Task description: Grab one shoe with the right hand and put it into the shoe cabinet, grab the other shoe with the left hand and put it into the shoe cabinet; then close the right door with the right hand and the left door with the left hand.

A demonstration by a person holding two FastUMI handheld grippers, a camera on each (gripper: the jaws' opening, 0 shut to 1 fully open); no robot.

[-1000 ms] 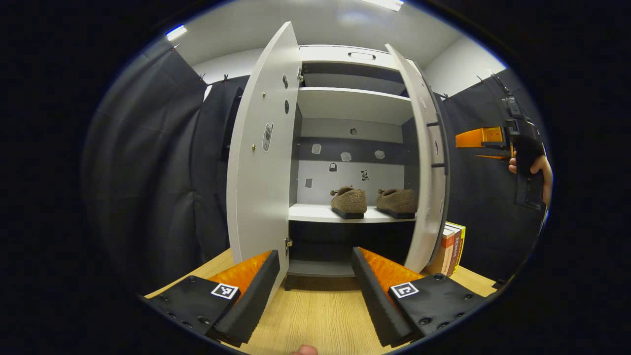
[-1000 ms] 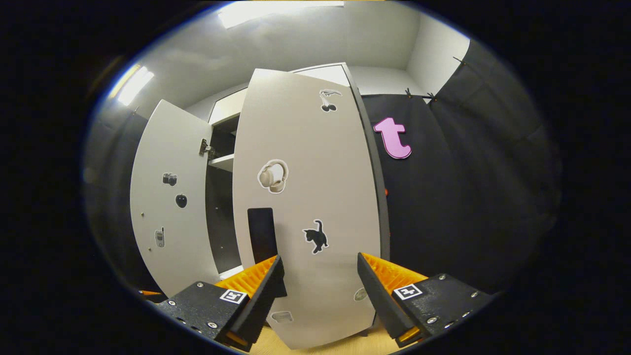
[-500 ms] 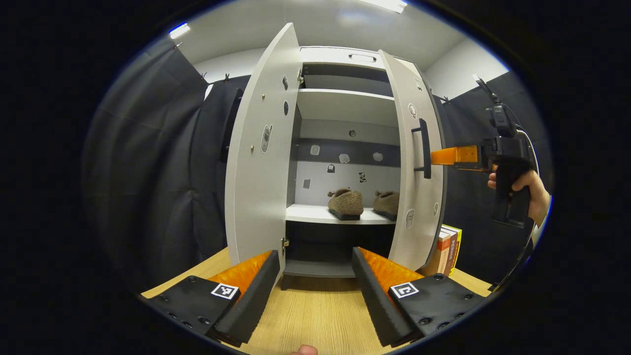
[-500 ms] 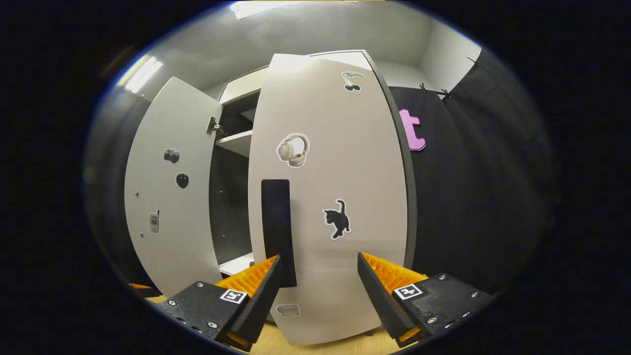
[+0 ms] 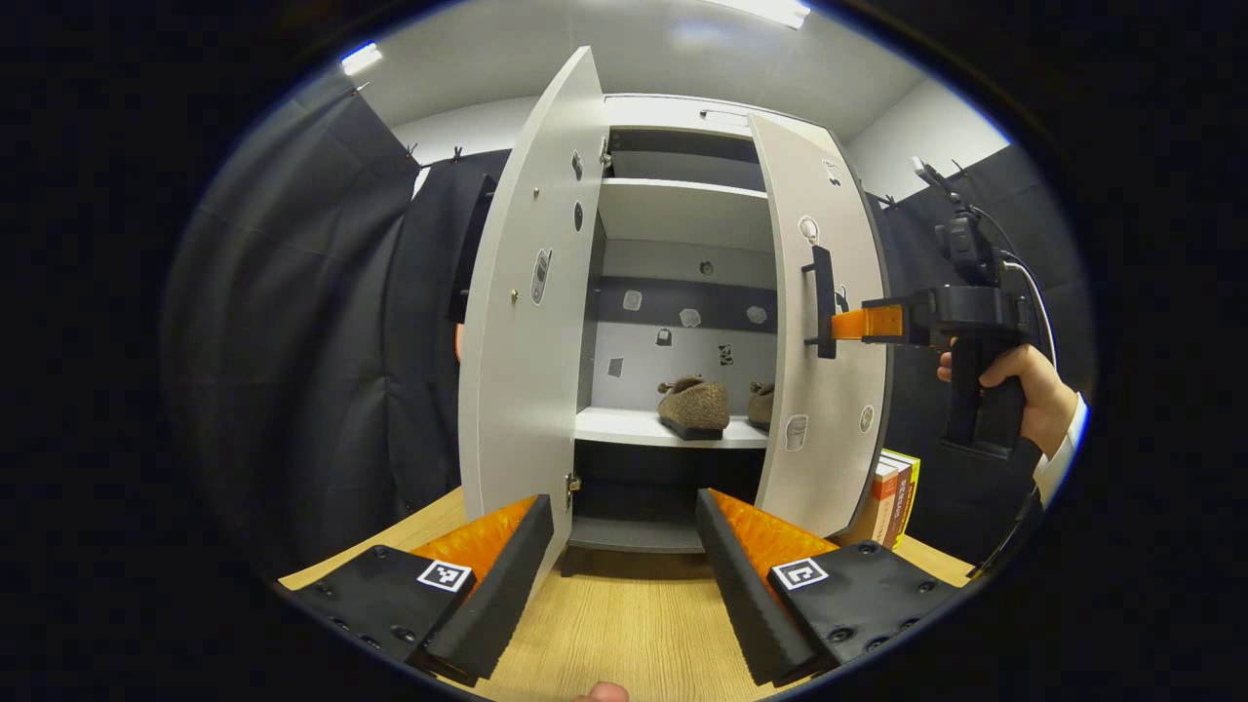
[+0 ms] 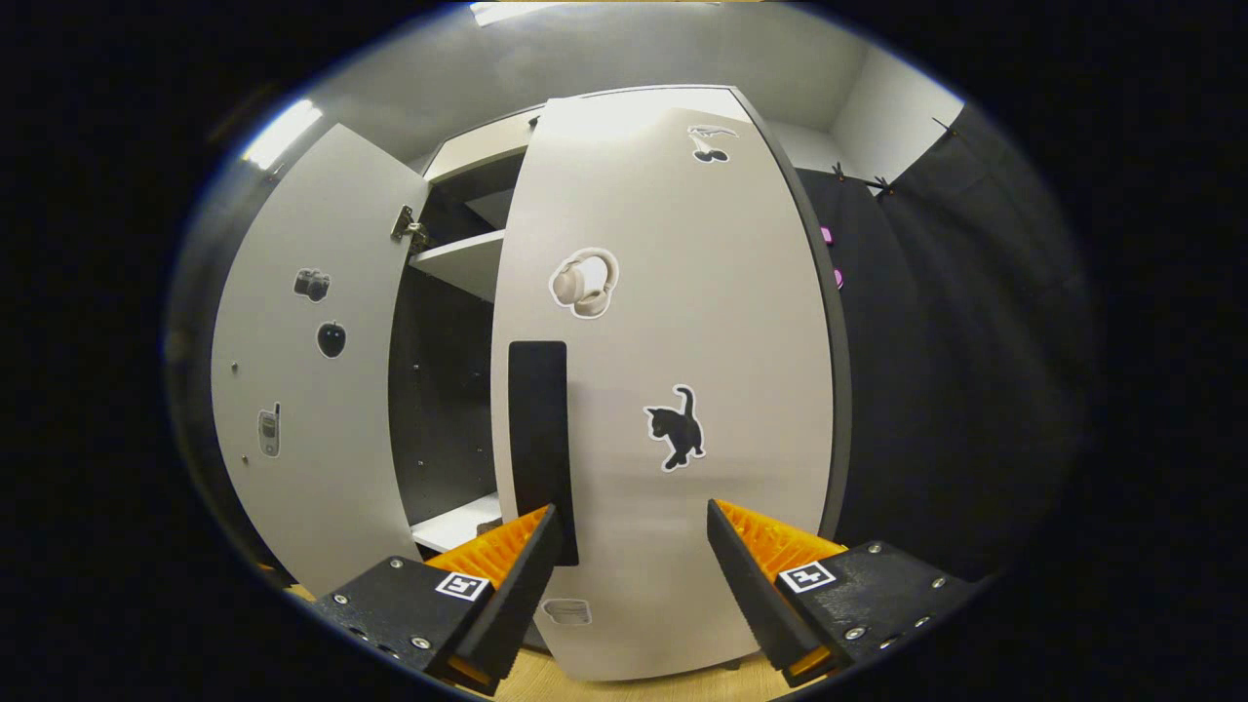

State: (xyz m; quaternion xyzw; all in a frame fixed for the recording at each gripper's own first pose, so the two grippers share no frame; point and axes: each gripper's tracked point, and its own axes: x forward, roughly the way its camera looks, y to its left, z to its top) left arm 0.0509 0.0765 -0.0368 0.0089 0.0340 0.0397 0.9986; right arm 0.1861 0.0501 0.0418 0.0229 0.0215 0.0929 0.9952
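Right gripper view — the pale grey right door (image 6: 673, 390) is met face-on, half-swung.
Right gripper (image 6: 632, 546) is spread, ungrasping, beside the tall black handle (image 6: 539, 439); left gripper (image 5: 624, 546) is parted too — brown fuzzy shoes (image 5: 694, 406) are shelved.

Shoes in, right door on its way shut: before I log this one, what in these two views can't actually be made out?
- Right-hand shoe, left gripper view: mostly hidden behind the right door.
- Right gripper against the door handle, left gripper view: contact too small to judge.
- Books, left gripper view: partly covered by the door's lower edge.
- Cabinet interior, right gripper view: dark, the shoes screened by the right door.
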